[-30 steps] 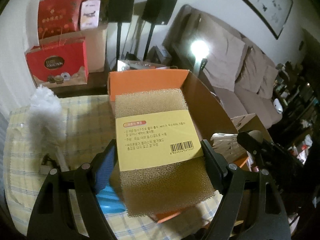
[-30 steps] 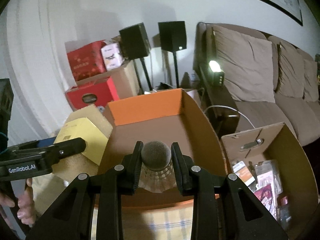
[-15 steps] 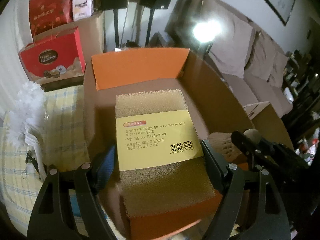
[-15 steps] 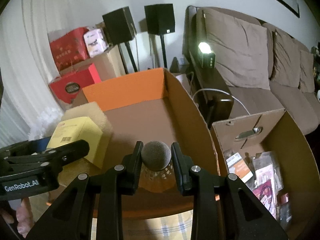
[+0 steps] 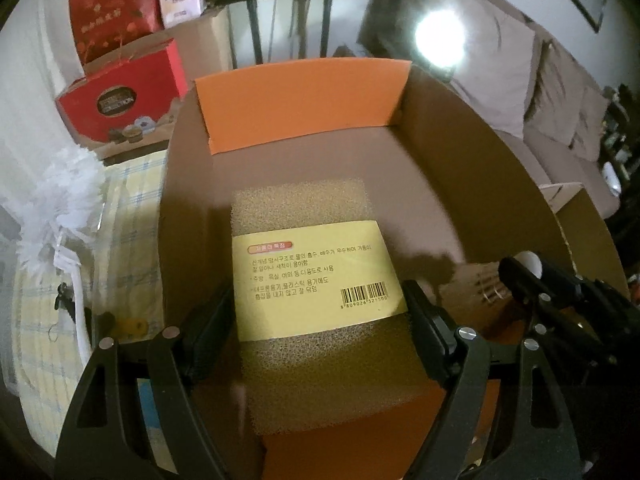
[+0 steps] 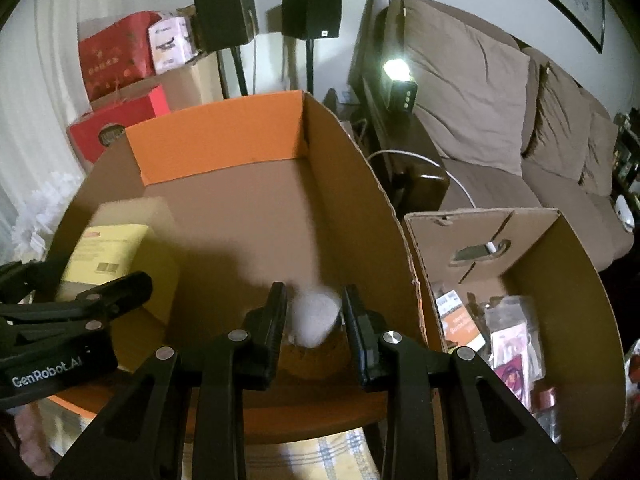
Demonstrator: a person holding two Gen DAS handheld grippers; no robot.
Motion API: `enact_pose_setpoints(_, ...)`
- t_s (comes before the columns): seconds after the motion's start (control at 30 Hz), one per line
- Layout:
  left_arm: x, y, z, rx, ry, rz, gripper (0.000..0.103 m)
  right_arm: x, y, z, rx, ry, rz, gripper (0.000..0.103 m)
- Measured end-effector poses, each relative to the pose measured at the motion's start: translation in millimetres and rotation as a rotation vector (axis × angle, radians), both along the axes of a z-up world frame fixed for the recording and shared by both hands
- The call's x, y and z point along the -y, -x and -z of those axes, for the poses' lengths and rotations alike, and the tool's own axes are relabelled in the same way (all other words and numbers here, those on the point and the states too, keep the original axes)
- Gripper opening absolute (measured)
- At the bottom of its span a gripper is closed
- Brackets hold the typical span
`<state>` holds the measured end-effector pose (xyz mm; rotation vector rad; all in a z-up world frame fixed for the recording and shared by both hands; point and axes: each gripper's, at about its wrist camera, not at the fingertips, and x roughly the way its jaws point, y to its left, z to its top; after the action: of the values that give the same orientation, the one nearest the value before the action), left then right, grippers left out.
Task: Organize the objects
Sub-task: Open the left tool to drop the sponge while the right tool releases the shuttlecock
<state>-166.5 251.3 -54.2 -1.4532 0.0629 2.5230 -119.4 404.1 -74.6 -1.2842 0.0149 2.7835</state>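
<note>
Living room, checked-cloth bench [image 5: 124, 216] carrying open orange-brown cardboard box [image 5: 304, 92]. Left hand-held gripper [image 5: 320, 320] pinching tan rectangular foam sponge [image 5: 316, 280] over box interior. Right hand-held gripper [image 6: 314, 316] pinching white-tipped shuttlecock [image 6: 316, 312], low inside box. Risk: grippers near each other, could collide on release.

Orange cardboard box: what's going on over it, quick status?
Left gripper shut on tan sponge with yellow label, over orange cardboard box. Right gripper shut on shuttlecock, also over it. Nothing blocking.
</note>
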Motion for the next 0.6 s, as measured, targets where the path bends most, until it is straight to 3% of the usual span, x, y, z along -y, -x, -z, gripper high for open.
enact_pose_setpoints(0.07,-1,-2,1,-0.008,0.015,-0.016,0.08,-1,0,1,0.0,0.004,0.004,0.03)
enact_pose_setpoints(0.13,-2,-5,2,-0.009,0.009,-0.019,0.08,-3,-2,0,-0.019,0.014,0.008,0.045)
enact_pose_setpoints(0.2,0,-6,0,-0.01,-0.007,-0.026,0.08,-3,-5,-4,-0.04,0.02,0.008,0.054)
enact_pose_setpoints(0.47,18,-10,-19,-0.003,-0.084,-0.041,0.089,-5,-18,-22,-0.076,0.041,0.011,0.055)
enact_pose_setpoints(0.6,36,-16,-39,-0.038,-0.131,-0.037,0.094,-7,-28,-36,-0.111,0.065,0.021,0.057)
